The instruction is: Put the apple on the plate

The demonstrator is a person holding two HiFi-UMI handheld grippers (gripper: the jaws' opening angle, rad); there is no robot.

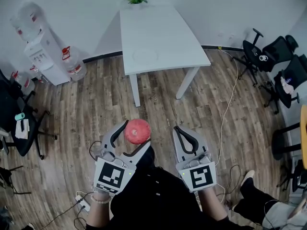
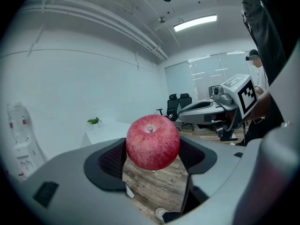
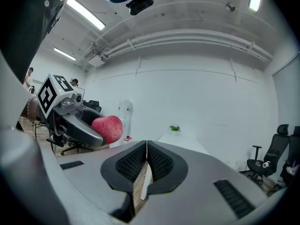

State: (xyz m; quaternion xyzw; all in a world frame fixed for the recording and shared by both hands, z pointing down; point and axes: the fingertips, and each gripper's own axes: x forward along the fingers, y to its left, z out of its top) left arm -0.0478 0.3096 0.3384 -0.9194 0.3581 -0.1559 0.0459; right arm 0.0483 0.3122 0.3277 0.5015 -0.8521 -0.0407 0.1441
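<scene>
A white surface [image 1: 163, 37] stands well ahead across the wooden floor [image 1: 96, 109], with a faint round plate [image 1: 145, 56] near its middle. The carry is the likely hazard: the smooth apple [image 2: 153, 142] is pinched on two sides only, so a jolt could drop it to the floor. The left claw [image 1: 137, 131] is clamped on the apple, mid-air. The right claw [image 3: 146, 149] is closed and empty.
</scene>
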